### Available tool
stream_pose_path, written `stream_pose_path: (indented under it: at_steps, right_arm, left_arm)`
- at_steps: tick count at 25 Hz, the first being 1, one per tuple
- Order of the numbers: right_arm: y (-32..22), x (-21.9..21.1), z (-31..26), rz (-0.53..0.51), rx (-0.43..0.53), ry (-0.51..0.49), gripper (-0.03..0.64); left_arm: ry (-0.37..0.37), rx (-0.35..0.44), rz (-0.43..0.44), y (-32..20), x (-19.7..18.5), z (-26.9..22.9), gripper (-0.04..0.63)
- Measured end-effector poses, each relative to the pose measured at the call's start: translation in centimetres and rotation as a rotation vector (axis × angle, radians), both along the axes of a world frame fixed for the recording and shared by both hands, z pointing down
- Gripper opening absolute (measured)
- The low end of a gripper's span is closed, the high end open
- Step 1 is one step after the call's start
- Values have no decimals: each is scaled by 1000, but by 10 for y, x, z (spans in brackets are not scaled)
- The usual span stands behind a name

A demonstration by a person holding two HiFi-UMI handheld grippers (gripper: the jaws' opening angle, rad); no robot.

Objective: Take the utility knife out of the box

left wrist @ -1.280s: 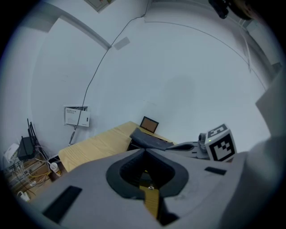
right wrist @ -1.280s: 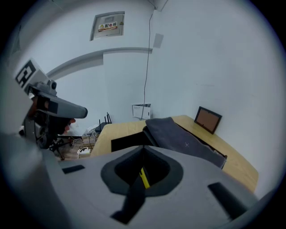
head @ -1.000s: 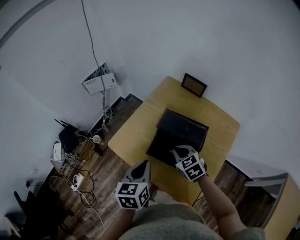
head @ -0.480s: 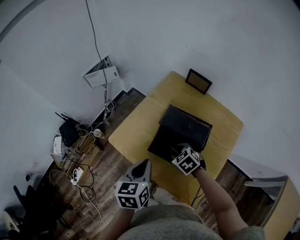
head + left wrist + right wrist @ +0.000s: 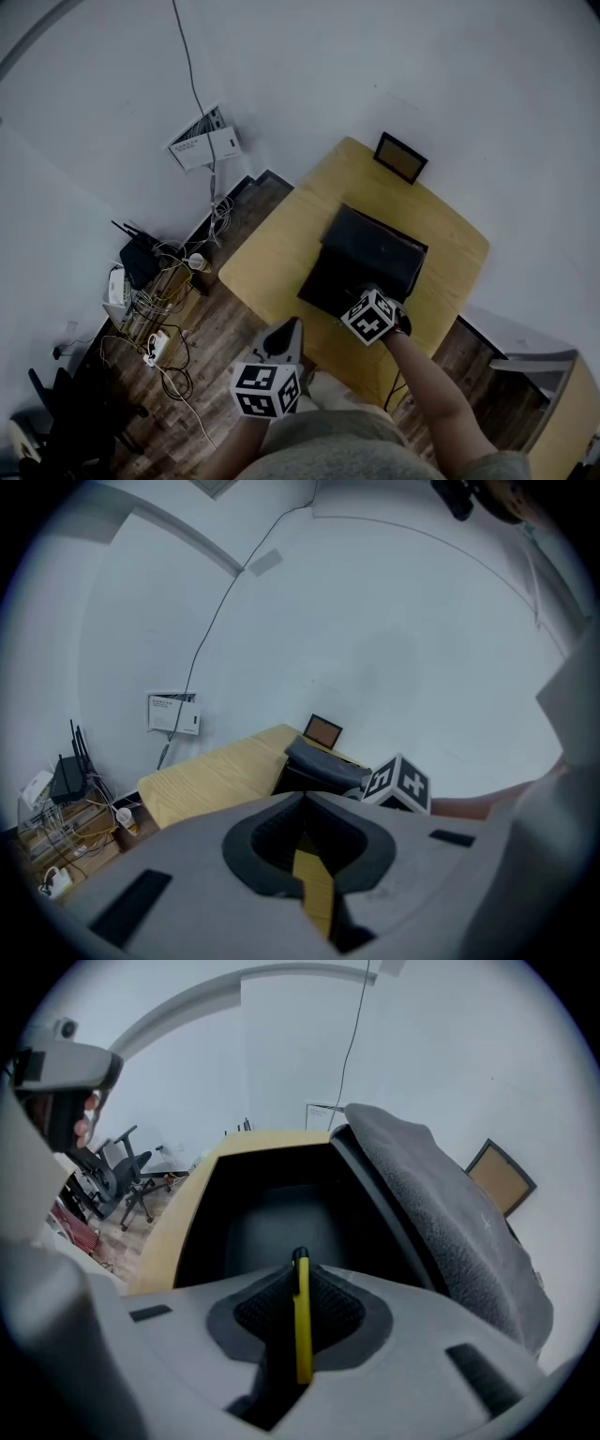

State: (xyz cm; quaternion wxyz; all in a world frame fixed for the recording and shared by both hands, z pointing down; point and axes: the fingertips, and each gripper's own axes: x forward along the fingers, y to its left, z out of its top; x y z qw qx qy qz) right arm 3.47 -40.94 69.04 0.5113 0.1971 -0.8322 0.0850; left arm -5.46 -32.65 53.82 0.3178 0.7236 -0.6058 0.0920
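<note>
An open black box (image 5: 349, 272) sits on the yellow wooden table (image 5: 281, 253), its grey padded lid (image 5: 441, 1213) standing up at the right. My right gripper (image 5: 300, 1269) reaches steeply down into the box's near end. Its jaws are closing, and a slim yellow utility knife (image 5: 302, 1326) stands on edge pinched between them. In the head view the right gripper (image 5: 354, 298) shows mostly as its marker cube. My left gripper (image 5: 292, 325) hovers off the table's near edge, jaws shut and empty; it also shows as the left gripper (image 5: 303, 799), pointed at the box (image 5: 314, 766).
A small framed picture (image 5: 400, 157) leans against the wall at the table's far end. Cables, a router and a power strip (image 5: 150, 300) litter the wooden floor at left. A white cabinet (image 5: 525, 347) stands at right. Office chairs (image 5: 122, 1171) stand beyond the table.
My right gripper has dipped lower into the box and tilted further downward. The left gripper has stayed where it was.
</note>
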Motion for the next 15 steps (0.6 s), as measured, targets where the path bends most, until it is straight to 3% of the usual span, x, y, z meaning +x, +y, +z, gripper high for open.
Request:
stream_pose_path:
  at_steps: [8, 15]
  right_arm:
    - [3, 3, -4, 23, 7, 6, 46]
    - [7, 2, -37, 106, 73, -70, 46]
  left_arm:
    - [1, 10, -1, 11, -8, -3, 3]
    - [13, 28, 21, 26, -10, -7, 5]
